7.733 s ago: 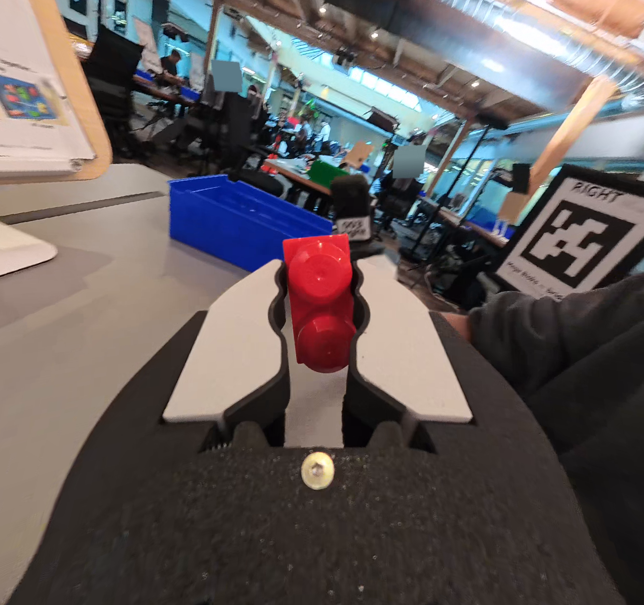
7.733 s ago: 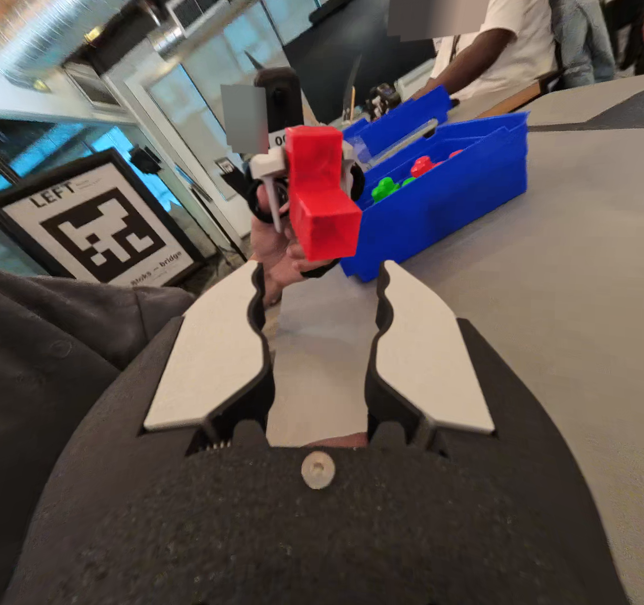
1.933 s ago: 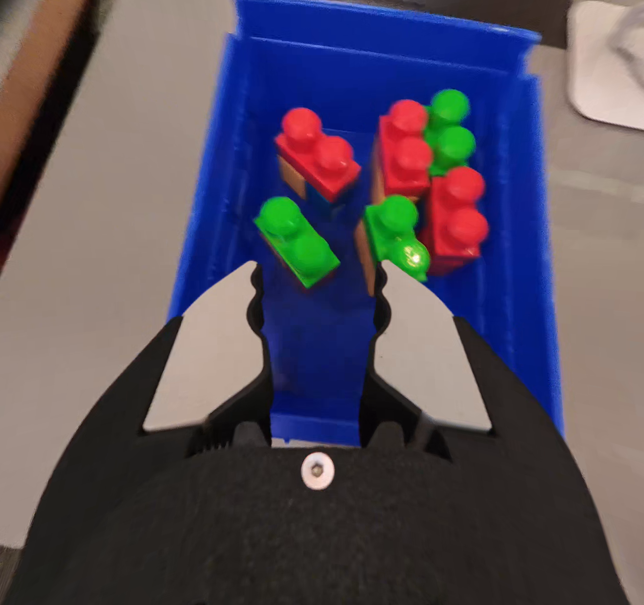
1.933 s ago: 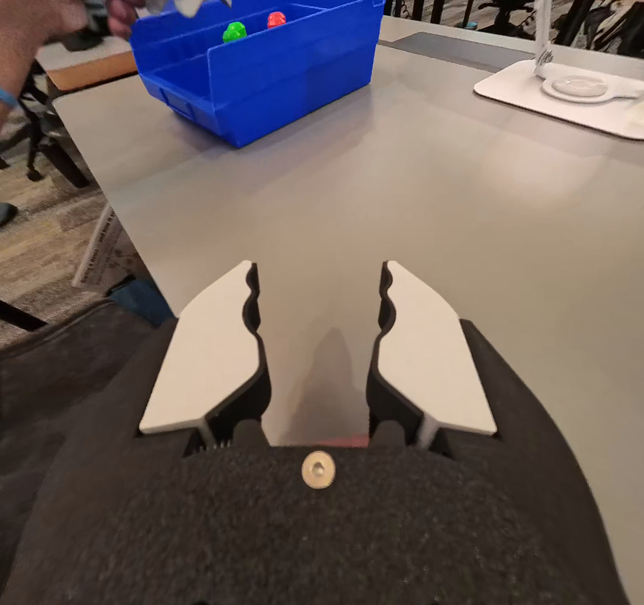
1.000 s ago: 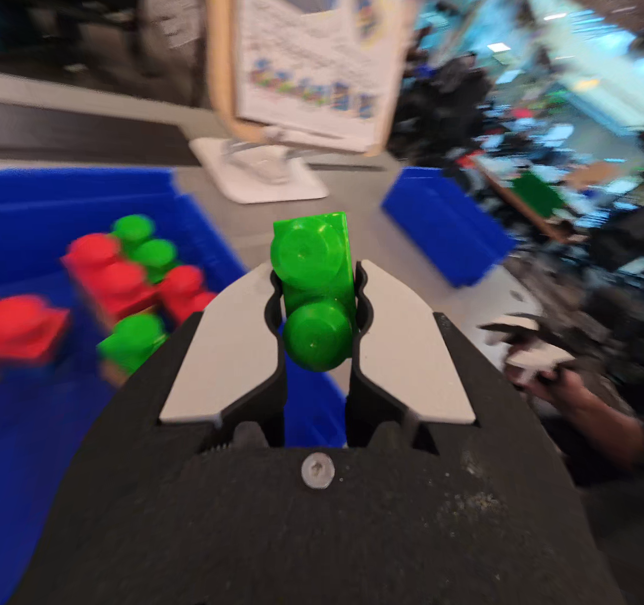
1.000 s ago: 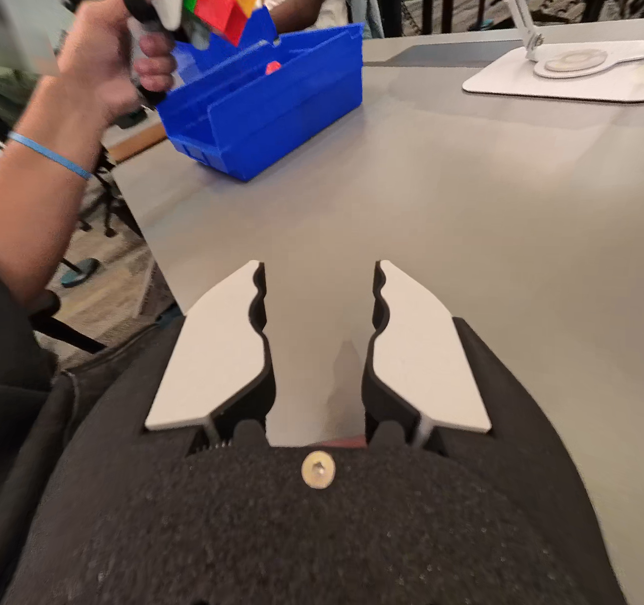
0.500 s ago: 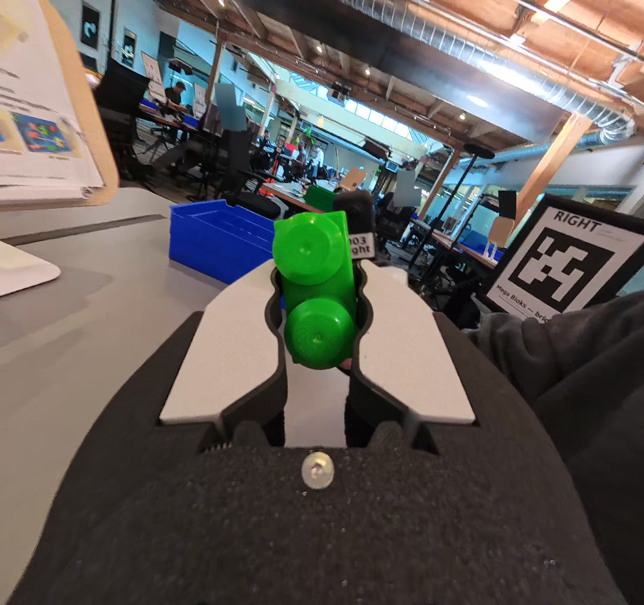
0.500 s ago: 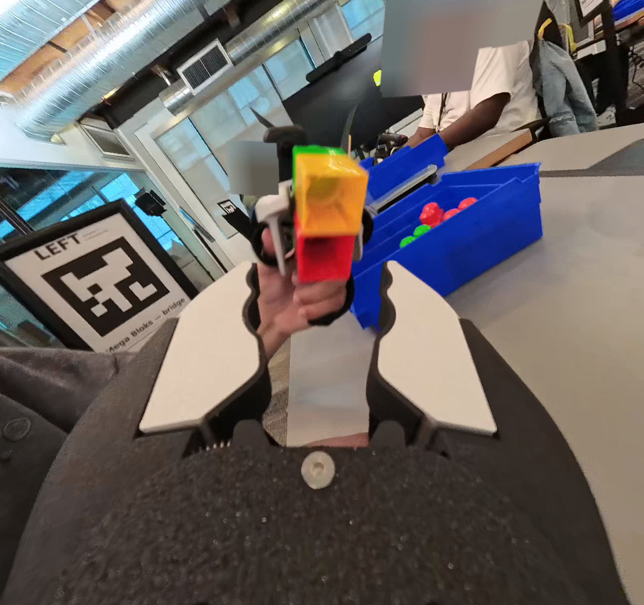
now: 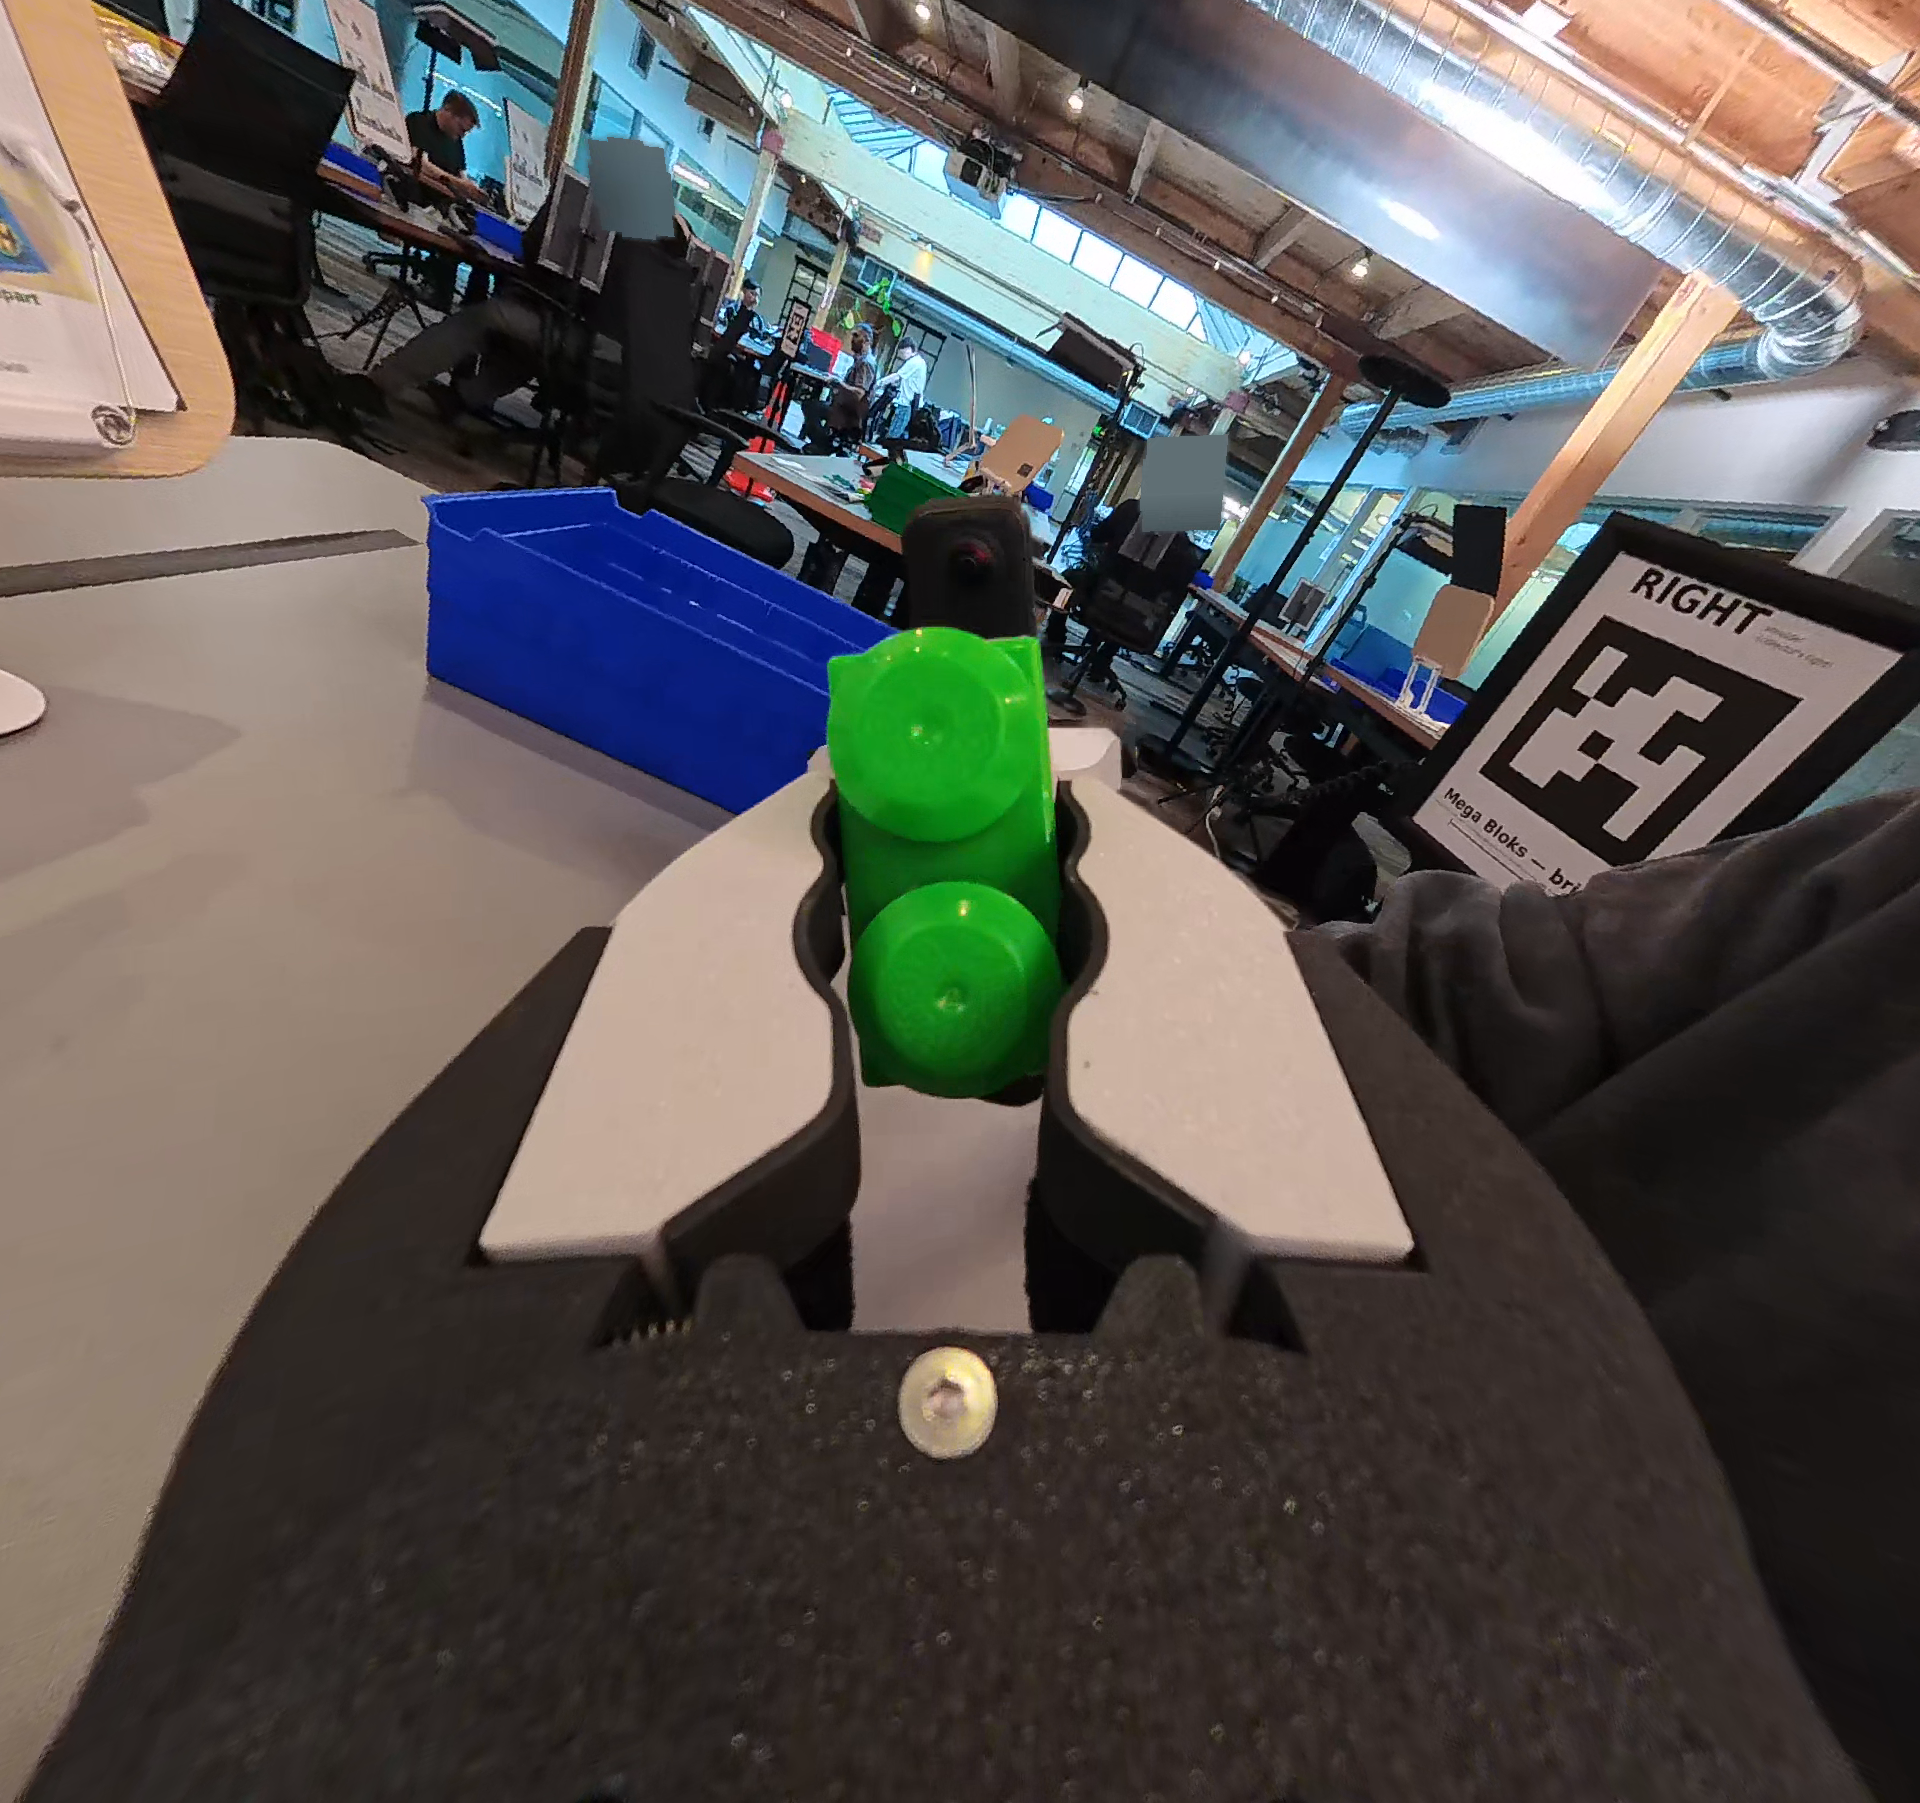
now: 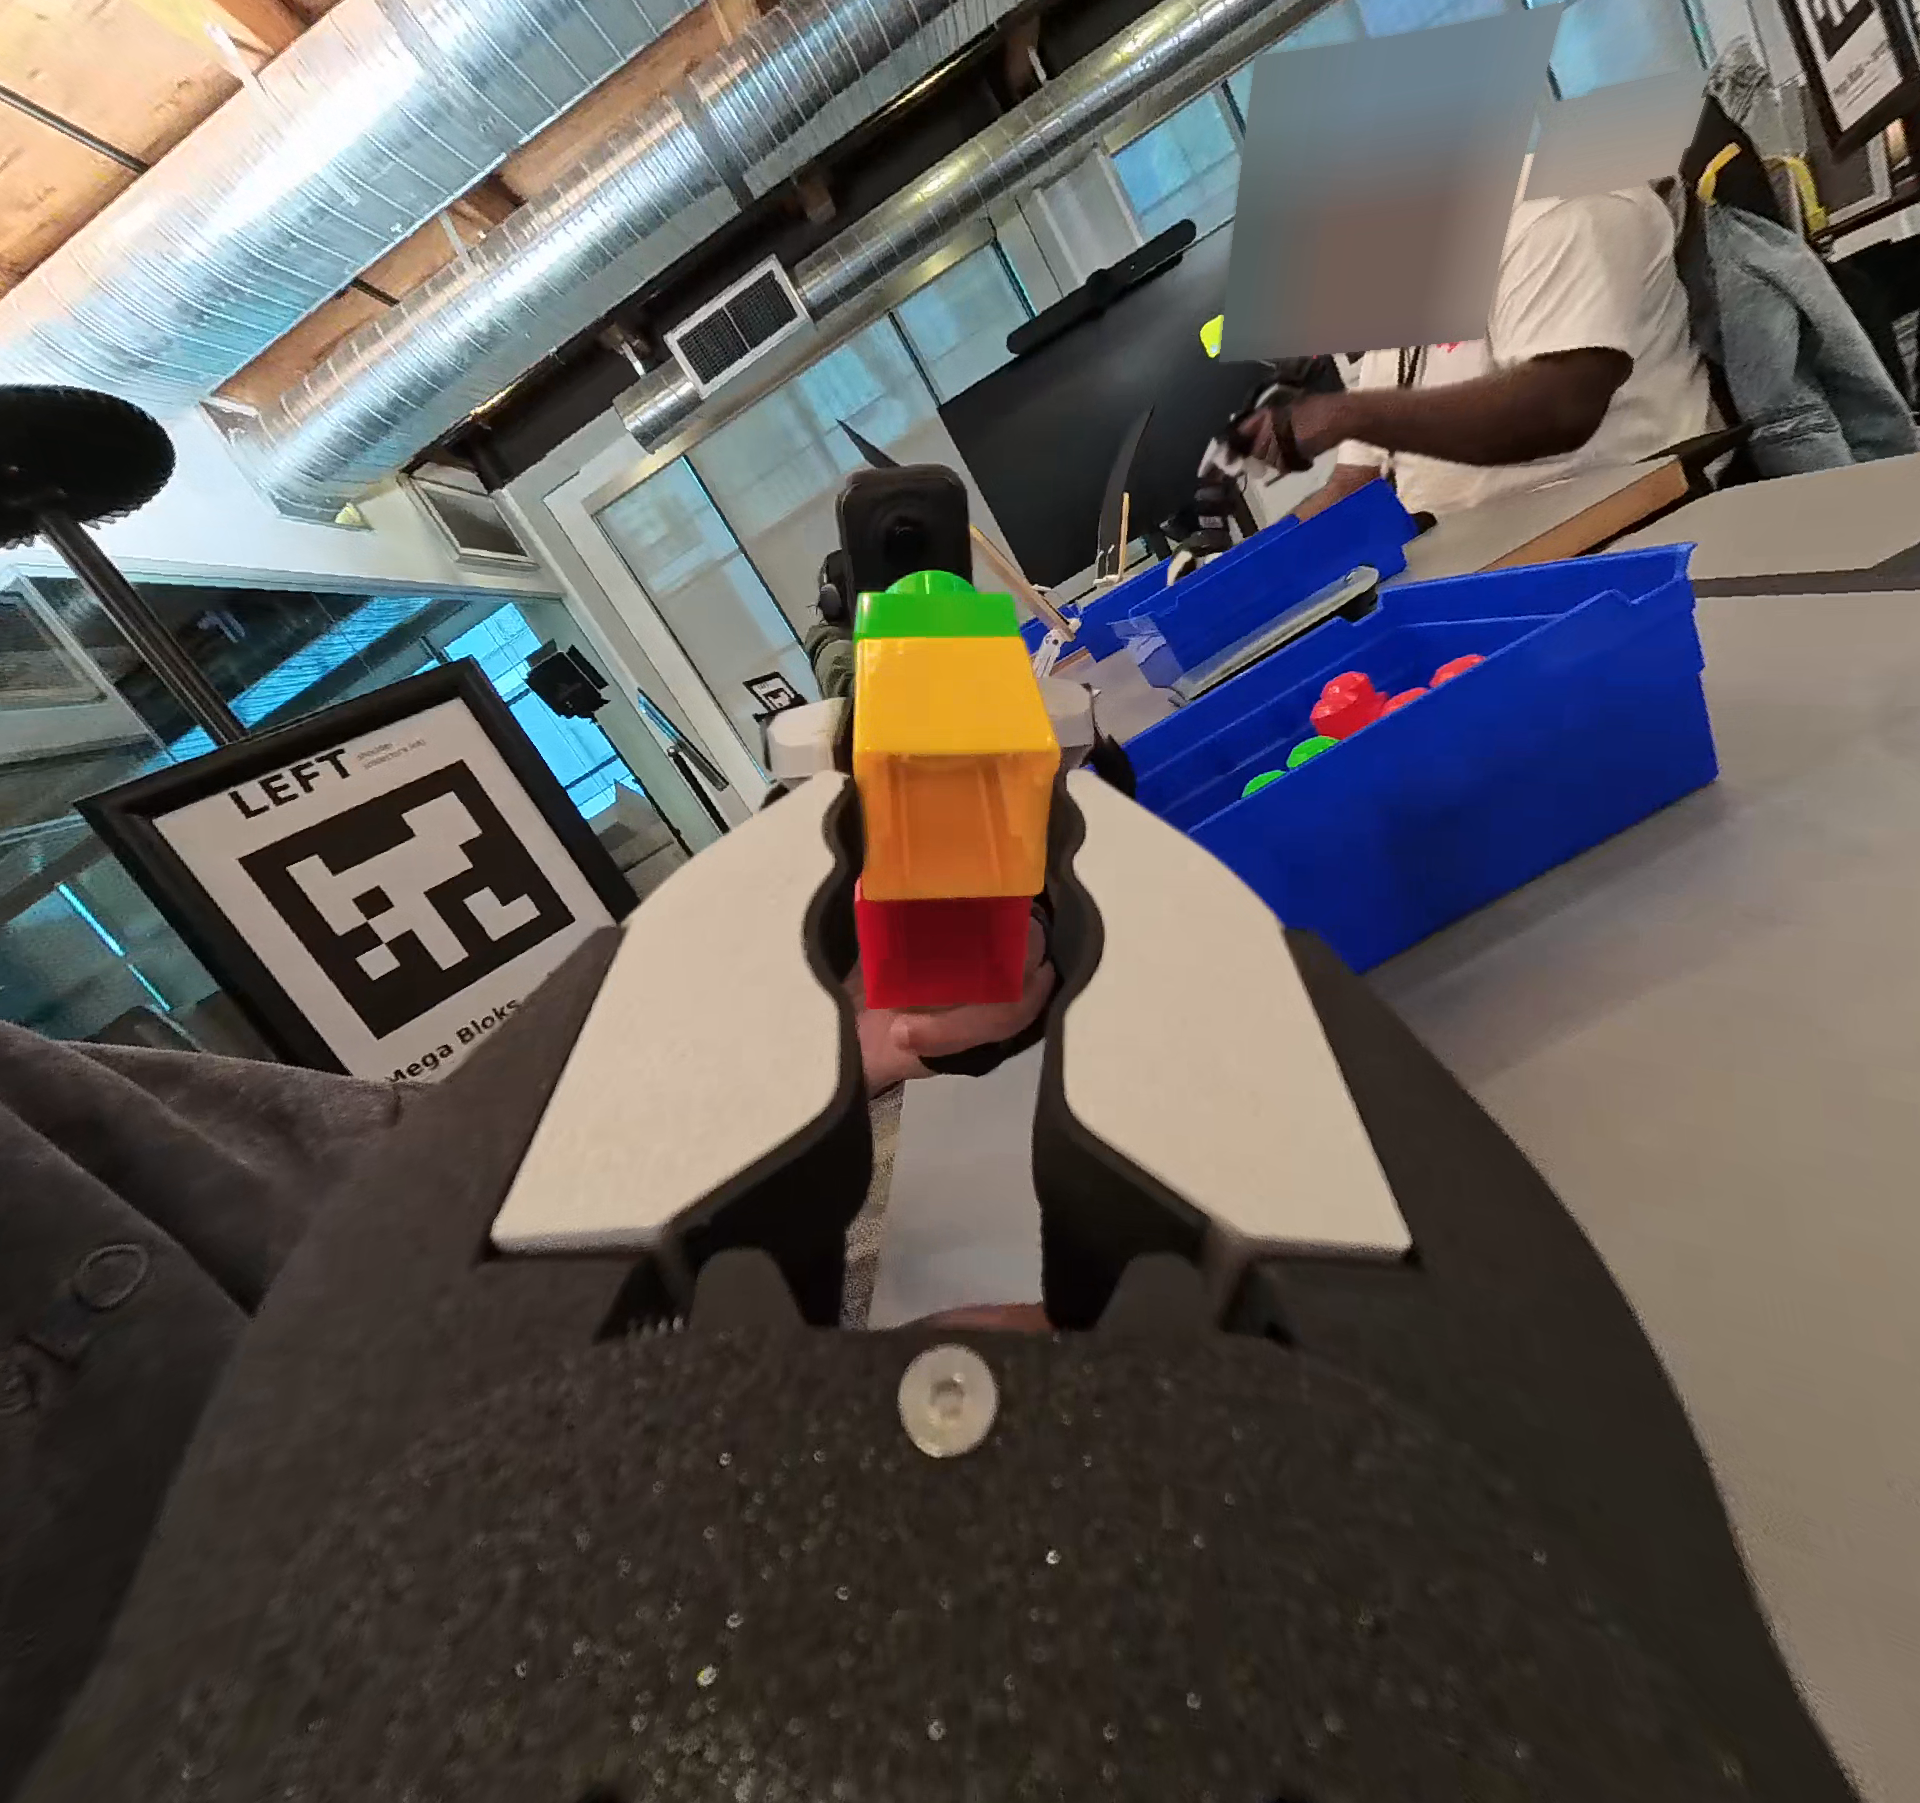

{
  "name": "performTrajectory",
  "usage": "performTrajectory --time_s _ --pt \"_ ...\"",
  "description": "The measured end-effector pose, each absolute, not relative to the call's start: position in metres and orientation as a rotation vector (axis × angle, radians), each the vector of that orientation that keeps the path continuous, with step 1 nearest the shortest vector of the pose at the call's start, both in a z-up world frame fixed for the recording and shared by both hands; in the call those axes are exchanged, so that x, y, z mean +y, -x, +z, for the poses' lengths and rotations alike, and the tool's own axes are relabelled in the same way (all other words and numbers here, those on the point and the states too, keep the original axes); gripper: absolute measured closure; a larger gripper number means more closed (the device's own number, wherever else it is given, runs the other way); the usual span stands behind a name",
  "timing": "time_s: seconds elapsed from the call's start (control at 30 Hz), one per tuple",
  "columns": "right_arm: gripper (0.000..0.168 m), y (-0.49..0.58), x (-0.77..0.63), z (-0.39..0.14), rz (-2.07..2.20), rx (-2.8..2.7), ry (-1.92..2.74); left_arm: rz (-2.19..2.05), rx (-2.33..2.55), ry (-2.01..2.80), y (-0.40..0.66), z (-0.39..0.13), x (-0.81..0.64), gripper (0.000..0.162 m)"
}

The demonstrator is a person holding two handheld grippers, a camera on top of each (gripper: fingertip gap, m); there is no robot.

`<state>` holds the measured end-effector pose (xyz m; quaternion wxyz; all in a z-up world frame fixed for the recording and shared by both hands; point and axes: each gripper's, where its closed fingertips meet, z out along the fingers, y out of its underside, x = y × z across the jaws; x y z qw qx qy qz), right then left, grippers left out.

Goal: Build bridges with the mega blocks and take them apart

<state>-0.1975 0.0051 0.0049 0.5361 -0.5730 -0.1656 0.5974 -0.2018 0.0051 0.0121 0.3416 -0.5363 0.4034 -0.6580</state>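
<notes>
The left gripper [image 9: 948, 906] has its jaws closed on a green two-stud block [image 9: 940, 880], held in the air above the grey worktop [image 9: 229, 922], with yellow and red pieces [image 10: 951, 823] stuck beneath it. The right gripper [image 10: 951, 906] now brackets that stack, though whether its jaws grip it cannot be told; half a second ago they stood apart, short of it. Taking apart seems under way: red and green blocks already lie in the blue bin [image 10: 1455, 818], and this stack remains.
</notes>
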Motion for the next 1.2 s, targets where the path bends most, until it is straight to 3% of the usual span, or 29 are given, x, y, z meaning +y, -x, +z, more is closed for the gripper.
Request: performTrajectory --time_s 0.37,0.53,0.83,0.97,1.1,1.2 --pt "0.135 0.184 -0.004 0.011 1.375 -0.439 1.344 -1.708 1.046 1.363 0.191 0.021 -0.003 0.126" --pt "0.135 0.15 0.0 0.01 1.374 -0.346 1.317 -1.921 0.752 1.191 0.225 0.063 0.02 0.126" --pt "0.134 0.12 -0.001 0.004 1.311 -0.298 1.357 -1.707 0.863 1.28 0.235 0.06 0.027 0.126" --pt "0.134 0.08 0.003 0.022 0.964 -0.308 1.525 -1.63 0.921 1.381 0.22 0.044 0.024 0.126" --pt "0.134 -0.05 0.001 0.032 0.36 -0.184 1.801 -1.633 0.929 1.417 0.219 0.039 0.023 0.125" --pt "0.134 -0.161 0.01 0.003 -0.031 -0.034 2.013 -1.642 0.937 1.44 0.219 0.034 0.023 0.125"
